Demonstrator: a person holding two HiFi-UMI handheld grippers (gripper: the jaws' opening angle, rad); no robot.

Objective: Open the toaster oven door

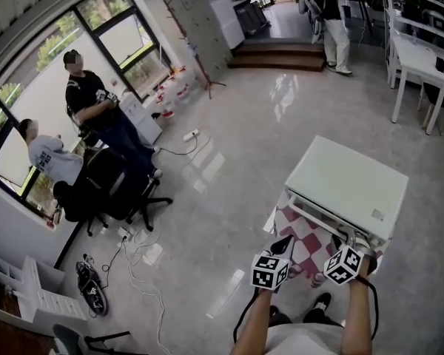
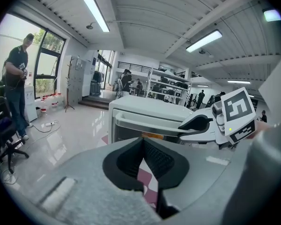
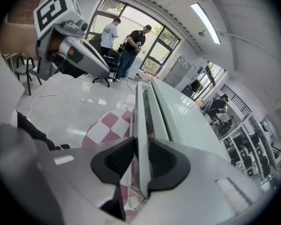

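Observation:
A white toaster oven (image 1: pixel 348 183) stands on a red-and-white checked cloth (image 1: pixel 300 231), its door closed and the long handle bar (image 1: pixel 322 224) across the front top edge. My right gripper (image 1: pixel 349 237) is at the handle's right end. In the right gripper view the handle (image 3: pixel 141 116) runs between both pads, and the right gripper (image 3: pixel 141 156) is shut on it. My left gripper (image 1: pixel 285 244) hovers just left of the oven's front, apart from it. In the left gripper view my left gripper (image 2: pixel 143 146) has its pads together, nothing in them, facing the oven (image 2: pixel 145 108).
Two people (image 1: pixel 89 106) and a black office chair (image 1: pixel 122 187) are by the windows at far left. Cables and a power strip (image 1: pixel 133 254) lie on the glossy floor. White tables (image 1: pixel 422 61) stand at the back right, grey lockers (image 1: pixel 200 21) at the back.

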